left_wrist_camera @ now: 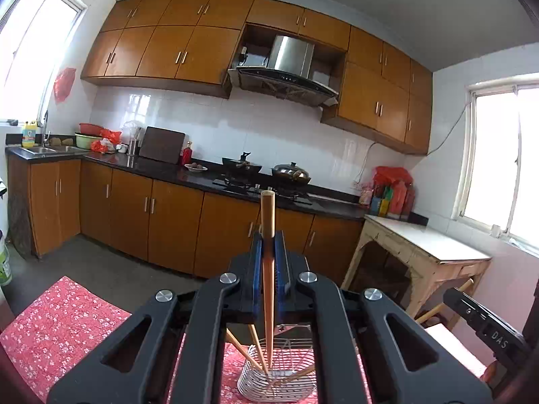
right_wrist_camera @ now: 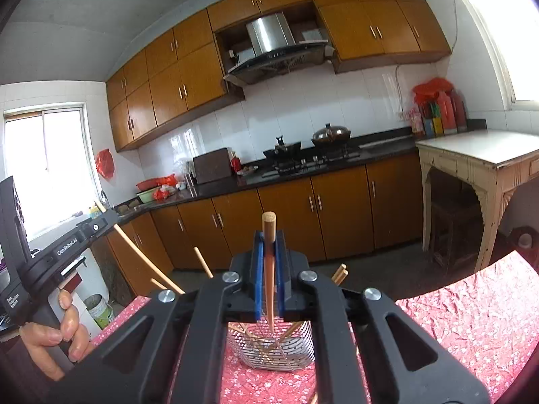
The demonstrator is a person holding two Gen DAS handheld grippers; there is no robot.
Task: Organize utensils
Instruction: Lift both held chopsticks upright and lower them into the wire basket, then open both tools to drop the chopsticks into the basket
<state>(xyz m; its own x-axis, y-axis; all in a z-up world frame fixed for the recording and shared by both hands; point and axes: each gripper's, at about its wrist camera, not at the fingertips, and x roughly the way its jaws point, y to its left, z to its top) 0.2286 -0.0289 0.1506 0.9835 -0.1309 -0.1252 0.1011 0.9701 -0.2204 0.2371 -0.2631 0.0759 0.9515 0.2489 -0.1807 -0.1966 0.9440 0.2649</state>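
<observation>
Kitchen first: you've got orange-brown cabinets [left_wrist_camera: 161, 50] running along the far wall over a black countertop [left_wrist_camera: 168, 173], with a steel range hood [left_wrist_camera: 286, 67] above a gas stove carrying a lidded wok [left_wrist_camera: 291, 171]. Off to the right sits a worn cream side table [left_wrist_camera: 427, 242], and windows glare on both sides.

Closer in, you're working over a table with a red floral cloth [left_wrist_camera: 67, 320]. On it stands a wire utensil basket [left_wrist_camera: 279, 380], already holding several loose chopsticks that lean out at different angles.

Your left gripper [left_wrist_camera: 268, 235] has its blue-padded jaws pinched narrow on one chopstick [left_wrist_camera: 268, 269]. It's held upright, thick end sticking up past the jaws, thin tip pointing down into the basket.

Your right gripper [right_wrist_camera: 268, 235] is doing the same thing: jaws squeezed tight on its own chopstick [right_wrist_camera: 268, 269], upright, tip just above or inside the basket rim, can't tell which.

From the right camera you can also see your left hand [right_wrist_camera: 54, 333] wrapped round the other gripper's handle at the near left.
</observation>
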